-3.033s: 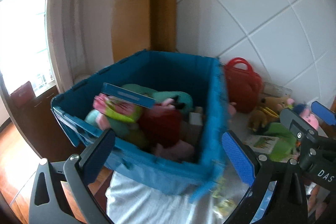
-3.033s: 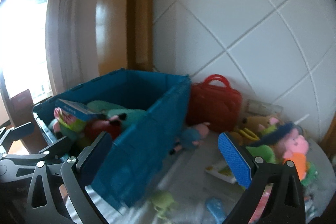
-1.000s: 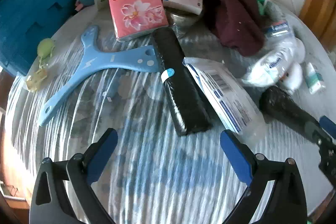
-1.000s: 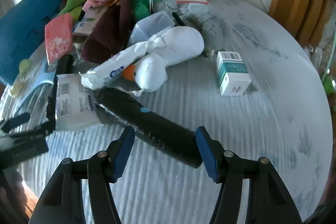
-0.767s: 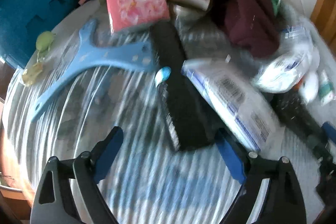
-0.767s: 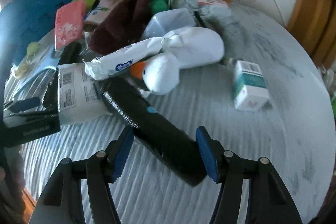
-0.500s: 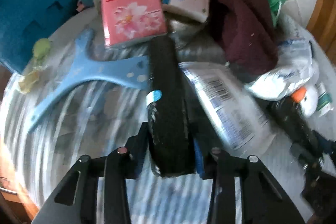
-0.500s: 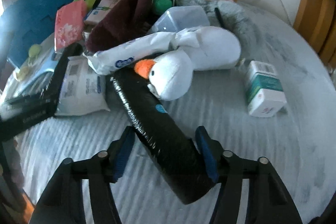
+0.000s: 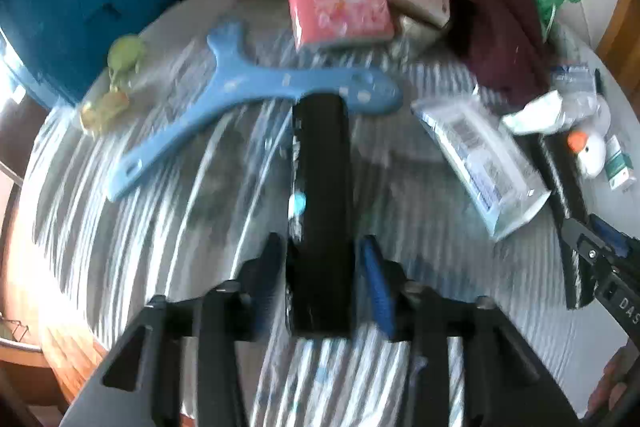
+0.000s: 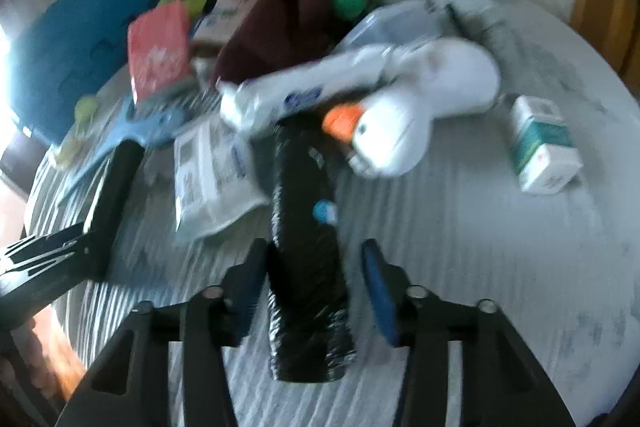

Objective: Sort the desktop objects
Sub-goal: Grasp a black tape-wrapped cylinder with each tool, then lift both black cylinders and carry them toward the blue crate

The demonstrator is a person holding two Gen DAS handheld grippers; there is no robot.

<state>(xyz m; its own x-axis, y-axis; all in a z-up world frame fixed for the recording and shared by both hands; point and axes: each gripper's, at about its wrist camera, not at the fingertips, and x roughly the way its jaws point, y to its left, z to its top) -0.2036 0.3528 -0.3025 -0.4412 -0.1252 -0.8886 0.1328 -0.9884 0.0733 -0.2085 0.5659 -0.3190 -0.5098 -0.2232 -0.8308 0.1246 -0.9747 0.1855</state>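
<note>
The left gripper (image 9: 320, 279) straddles a black roll (image 9: 320, 187) lying on the striped cloth (image 9: 180, 207); its jaws are opening, pads barely clear. The right gripper (image 10: 312, 287) stands half open around another black roll (image 10: 306, 227), gaps on both sides.

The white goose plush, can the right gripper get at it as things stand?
Probably not yet. The right gripper has a black wrapped roll between its fingers, and that roll runs ahead to the white goose plush. Only the roll stands in the way.
</note>
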